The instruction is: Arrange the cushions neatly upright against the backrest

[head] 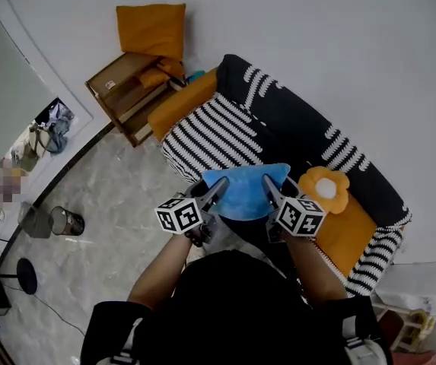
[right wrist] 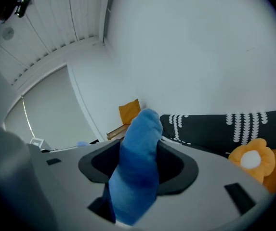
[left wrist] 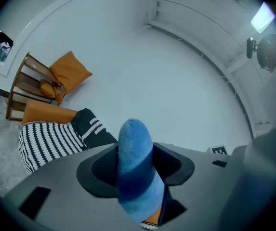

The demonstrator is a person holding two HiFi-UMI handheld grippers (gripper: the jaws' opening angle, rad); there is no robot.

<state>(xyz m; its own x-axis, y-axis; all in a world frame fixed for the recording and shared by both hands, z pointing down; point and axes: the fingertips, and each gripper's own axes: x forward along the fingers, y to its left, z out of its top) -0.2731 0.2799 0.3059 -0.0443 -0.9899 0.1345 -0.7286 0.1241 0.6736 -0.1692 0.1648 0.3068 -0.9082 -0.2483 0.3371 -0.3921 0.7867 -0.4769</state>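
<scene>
Cushion handling wants level lifting: left gripper (head: 215,192) clamped on one edge of the blue cushion (head: 244,191), right gripper (head: 268,185) clamped on the other, above the sofa (head: 218,131) seat, should rise together toward the backrest (head: 294,120).

- Blue cushion (head: 244,192): soft and plump, held up in front of the seat.
- Orange flower cushion (head: 325,188), white centre: rests at the black backrest (head: 309,128).
- Square orange cushion (head: 151,29): upright against the wall (head: 316,36), well apart.
</scene>
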